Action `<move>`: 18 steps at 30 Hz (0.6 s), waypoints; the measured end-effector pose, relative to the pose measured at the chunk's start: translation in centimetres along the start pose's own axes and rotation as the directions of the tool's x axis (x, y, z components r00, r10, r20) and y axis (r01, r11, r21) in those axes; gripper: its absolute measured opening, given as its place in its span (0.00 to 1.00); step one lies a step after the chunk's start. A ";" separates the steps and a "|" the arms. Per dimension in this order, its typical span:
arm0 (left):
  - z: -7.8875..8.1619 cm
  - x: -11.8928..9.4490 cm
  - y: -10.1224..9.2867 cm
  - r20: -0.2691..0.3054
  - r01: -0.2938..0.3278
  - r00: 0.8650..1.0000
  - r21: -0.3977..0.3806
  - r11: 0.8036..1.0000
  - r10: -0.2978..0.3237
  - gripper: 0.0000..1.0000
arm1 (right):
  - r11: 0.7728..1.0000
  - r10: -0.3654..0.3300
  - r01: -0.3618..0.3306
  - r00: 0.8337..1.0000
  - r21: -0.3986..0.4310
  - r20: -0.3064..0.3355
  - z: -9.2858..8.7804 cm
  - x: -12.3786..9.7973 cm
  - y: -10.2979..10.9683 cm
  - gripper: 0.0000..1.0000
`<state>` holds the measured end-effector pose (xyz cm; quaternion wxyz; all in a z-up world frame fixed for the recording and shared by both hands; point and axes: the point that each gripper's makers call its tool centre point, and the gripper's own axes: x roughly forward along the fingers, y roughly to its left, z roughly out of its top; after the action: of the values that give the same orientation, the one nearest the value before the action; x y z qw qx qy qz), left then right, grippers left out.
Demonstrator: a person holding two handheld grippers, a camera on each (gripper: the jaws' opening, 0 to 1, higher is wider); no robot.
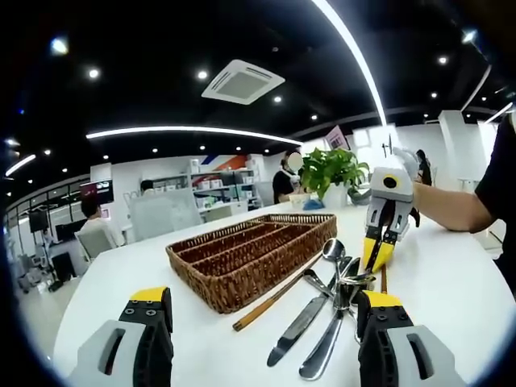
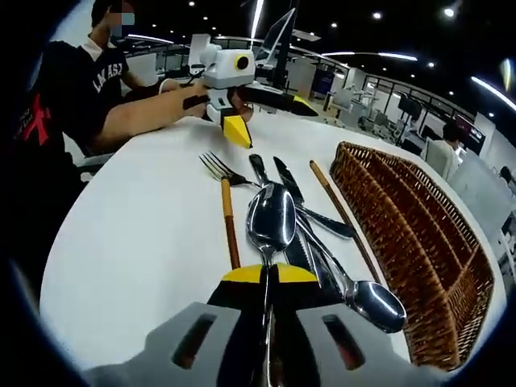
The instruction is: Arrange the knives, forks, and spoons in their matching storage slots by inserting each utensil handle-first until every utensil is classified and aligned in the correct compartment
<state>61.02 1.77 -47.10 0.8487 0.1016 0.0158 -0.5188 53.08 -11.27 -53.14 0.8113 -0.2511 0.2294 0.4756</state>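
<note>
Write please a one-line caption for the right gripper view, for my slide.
Right gripper shut on a spoon above the utensil pile, wicker tray beside it.

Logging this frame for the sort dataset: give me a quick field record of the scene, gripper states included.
surface: white table
tray: wicker cutlery tray with long compartments, no utensils visible in it
utensil pile: spoons, a table knife, a fork and wood-handled pieces lying loose beside the tray
left hand-held gripper: open, nothing between its jaws, facing tray and pile
right hand-held gripper: shut on a spoon, at the pile
task progress: nothing sorted yet
background: potted plant, people seated in an office
</note>
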 end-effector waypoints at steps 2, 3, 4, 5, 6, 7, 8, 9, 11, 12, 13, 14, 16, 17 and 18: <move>0.0 0.0 0.0 0.000 0.000 1.000 -0.001 1.000 0.000 1.00 | 1.000 -0.002 0.002 1.000 0.000 0.002 -0.1 0.0 0.0 0.01; 0.0 0.0 0.0 0.000 -0.001 1.000 -0.001 1.000 0.001 1.00 | 1.000 -0.001 0.001 1.000 0.001 0.004 0.0 0.0 0.0 0.01; 0.0 0.0 0.1 0.001 -0.002 1.000 -0.001 1.000 0.002 1.00 | 1.000 -0.001 0.001 1.000 -0.001 0.012 0.1 -0.1 0.0 0.01; 0.0 0.0 0.1 0.002 -0.001 1.000 -0.003 1.000 0.001 1.00 | 1.000 0.002 -0.002 1.000 0.011 0.025 0.3 -0.3 0.0 0.01; 0.0 0.0 0.1 0.002 -0.002 1.000 -0.003 1.000 0.002 1.00 | 1.000 0.002 -0.003 1.000 0.014 0.031 0.5 -0.4 -0.1 0.01; 0.0 0.0 0.1 0.001 -0.003 1.000 -0.002 1.000 0.003 1.00 | 1.000 -0.001 0.001 0.999 0.011 0.032 0.6 -0.5 -0.1 0.01; 0.0 0.0 0.1 0.001 -0.002 1.000 -0.003 1.000 0.002 1.00 | 1.000 -0.003 0.003 0.999 0.007 0.033 0.6 -0.5 -0.1 0.01; 0.0 0.0 0.1 0.001 0.000 1.000 -0.004 1.000 0.000 1.00 | 1.000 -0.014 0.014 0.999 -0.002 0.034 0.7 -0.5 -0.2 0.01; 0.0 0.1 -0.1 0.003 0.009 1.000 -0.008 1.000 -0.009 1.00 | 1.000 -0.021 0.021 0.999 -0.010 0.036 0.9 -0.5 -0.2 0.00; 0.0 0.1 -0.2 0.001 0.013 1.000 -0.010 1.000 -0.013 1.00 | 0.999 -0.027 0.028 0.999 -0.020 0.040 1.0 -0.5 -0.3 0.00; -0.1 0.1 -0.3 -0.001 0.017 1.000 -0.012 1.000 -0.017 1.00 | 0.999 -0.029 0.030 0.999 -0.023 0.038 1.1 -0.5 -0.3 0.00; -0.1 0.1 -0.3 -0.003 0.018 1.000 -0.012 1.000 -0.018 1.00 | 0.999 -0.035 0.036 0.999 -0.034 0.037 1.2 -0.5 -0.3 0.00; -0.1 0.2 -0.3 -0.003 0.017 1.000 -0.010 1.000 -0.017 1.00 | 0.998 -0.046 0.048 0.999 -0.050 0.029 1.2 -0.5 -0.4 0.00; -0.1 0.2 -0.3 -0.003 0.016 1.000 -0.012 1.000 -0.016 1.00 | 0.997 -0.052 0.053 0.998 -0.056 0.028 1.2 -0.5 -0.4 0.00; 0.0 0.1 -0.3 -0.003 0.015 1.000 -0.011 1.000 -0.015 1.00 | 0.997 -0.056 0.057 0.998 -0.060 0.024 1.1 -0.5 -0.5 0.00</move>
<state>60.85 1.52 -47.20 0.8453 0.0973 0.0207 -0.5249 53.42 -11.13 -51.84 0.8188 -0.2768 0.1986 0.4620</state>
